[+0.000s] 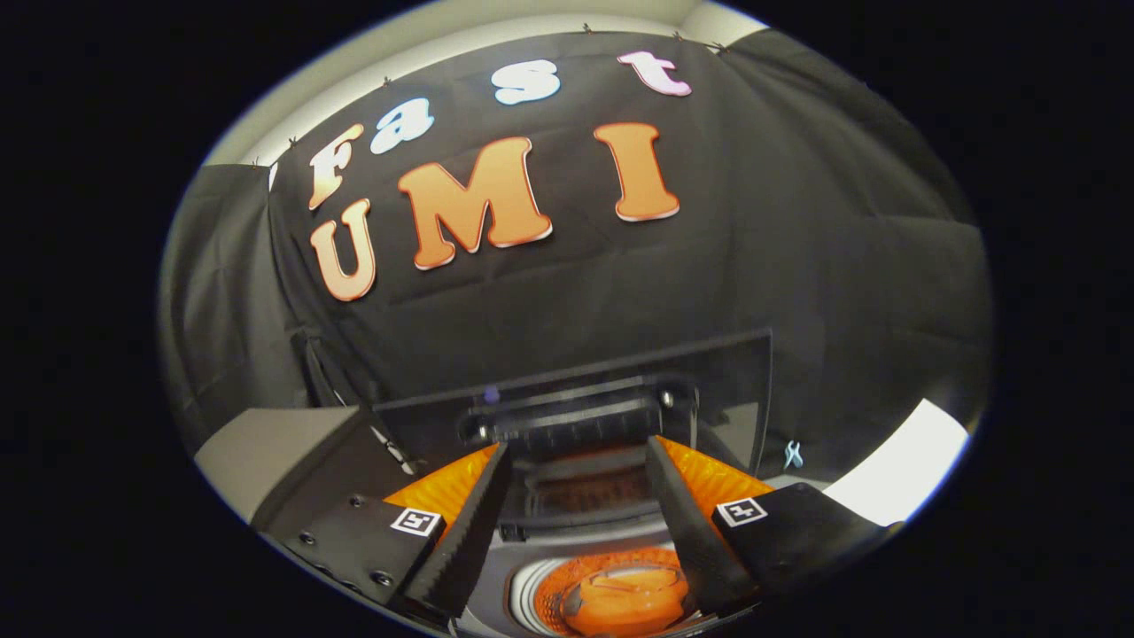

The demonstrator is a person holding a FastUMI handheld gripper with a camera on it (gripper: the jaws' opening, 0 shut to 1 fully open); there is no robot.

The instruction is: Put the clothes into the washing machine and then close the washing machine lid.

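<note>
My claw (576, 523) is spread and pinching nothing. The raised lid (576, 390) stands just beyond my fingertips, its long edge crosswise. The open drum (620, 594), orange inside, lies below between the fingers.

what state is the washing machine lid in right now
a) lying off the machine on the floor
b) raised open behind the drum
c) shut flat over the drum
b: the lid stands up just ahead of the open gripper, and the drum lies uncovered between its fingers, with something orange inside.

Black-and-orange gripper (576, 456), square markers
</note>
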